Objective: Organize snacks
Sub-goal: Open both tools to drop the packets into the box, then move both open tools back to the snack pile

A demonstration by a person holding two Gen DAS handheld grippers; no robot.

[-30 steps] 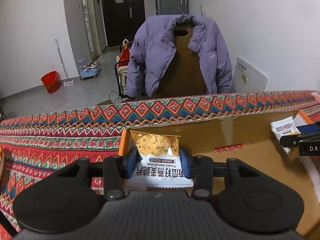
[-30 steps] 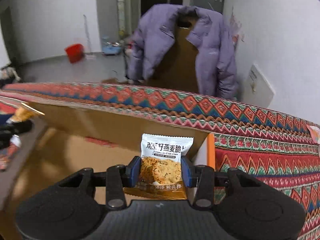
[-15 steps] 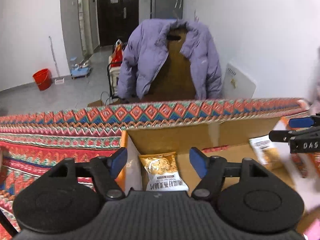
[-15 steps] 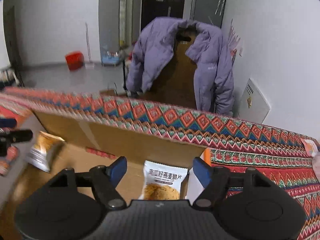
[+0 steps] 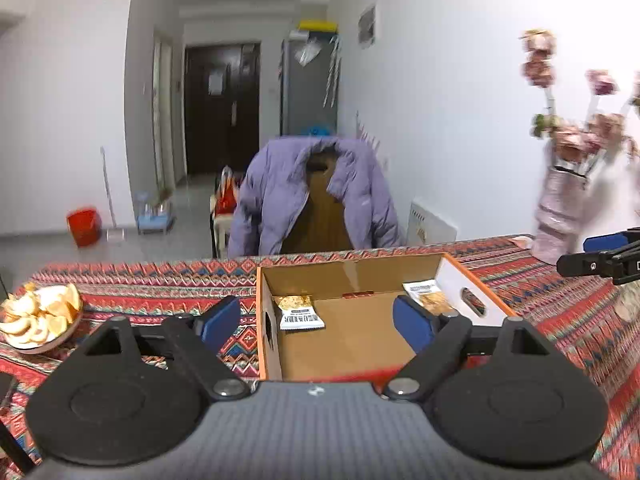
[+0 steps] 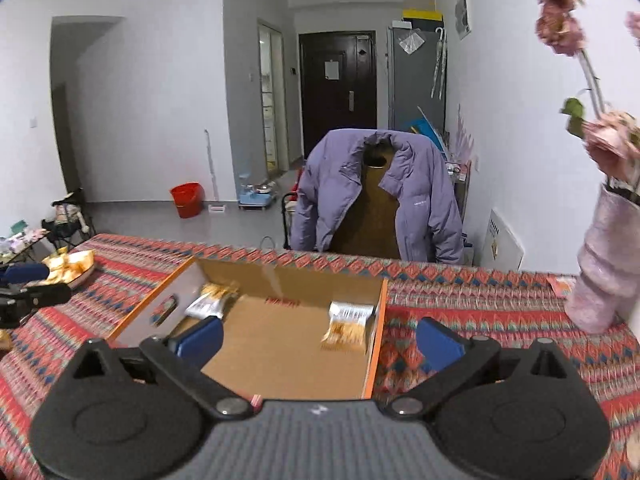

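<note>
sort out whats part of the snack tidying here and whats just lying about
Job:
box
left packet
right packet
left gripper, open, empty
right gripper, open, empty

Lying about:
plate of peel
vase
jacket
bucket

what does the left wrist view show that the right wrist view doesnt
Only the left wrist view: the cut-out handle in the box's right wall, and the plate of orange peel seen plainly.

Only the right wrist view: the folding chair with clutter on the floor at far left, and the box's left wall handle.

Both: the cardboard box with two snack packets, one at its left wall and one at its right wall, the purple jacket, the red bucket, the pink vase, and open, empty jaws.
</note>
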